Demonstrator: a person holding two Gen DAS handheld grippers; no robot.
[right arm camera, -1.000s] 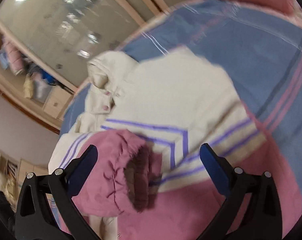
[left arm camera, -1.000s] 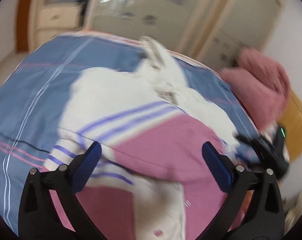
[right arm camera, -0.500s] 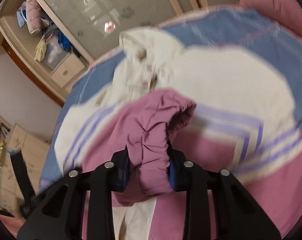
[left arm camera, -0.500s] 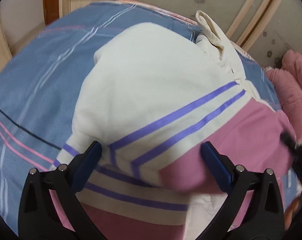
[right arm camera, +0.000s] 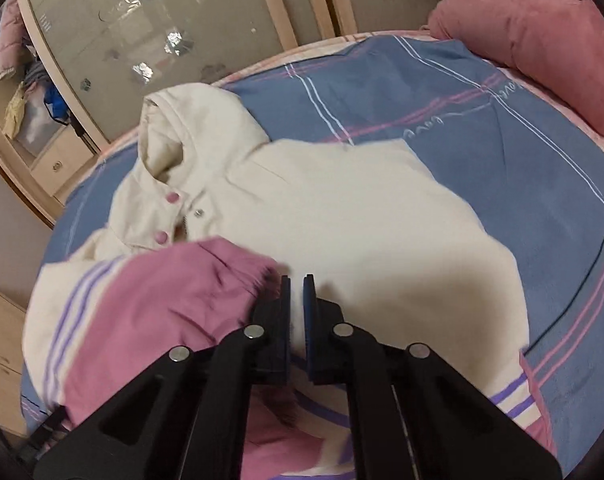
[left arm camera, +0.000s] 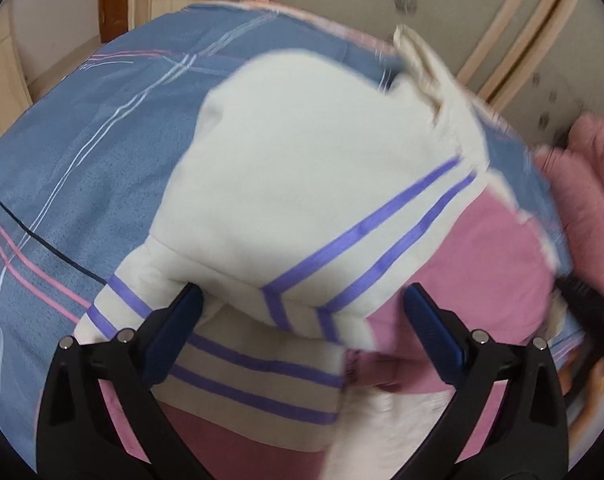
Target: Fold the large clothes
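1. Fingers of the right gripper [right arm camera: 296,280] stand almost together with only a thin slit between the pads, and nothing can be seen pinched in that slit; the pink sleeve cuff [right arm camera: 262,276] lies just to their left, touching or nearly touching the left pad.
2. Half a second ago the same fingers were clamped around that bunched cuff and carrying it over the chest. Now the cuff rests on the jacket [right arm camera: 341,216], so the sleeve seems to have been let go, though the edge there is blurred.
3. Fingers of the left gripper [left arm camera: 302,320] are spread wide, as they were in both earlier views, and they grip nothing. The cream shoulder with its purple stripes bulges between and above them, close to the pads.
4. The jacket lies front-up on the blue bed cover [right arm camera: 441,92], collar toward the wardrobe doors [right arm camera: 182,20], with pink pillows [right arm camera: 533,40] off at the far corner.
5. Judged from this, the first sleeve is folded across the body, and the sleeve on the left gripper's side looks like the next part to bring in.
6. One second ago the right fingers were wide apart around the cuff, so a full grab, carry and drop fits within this short span.
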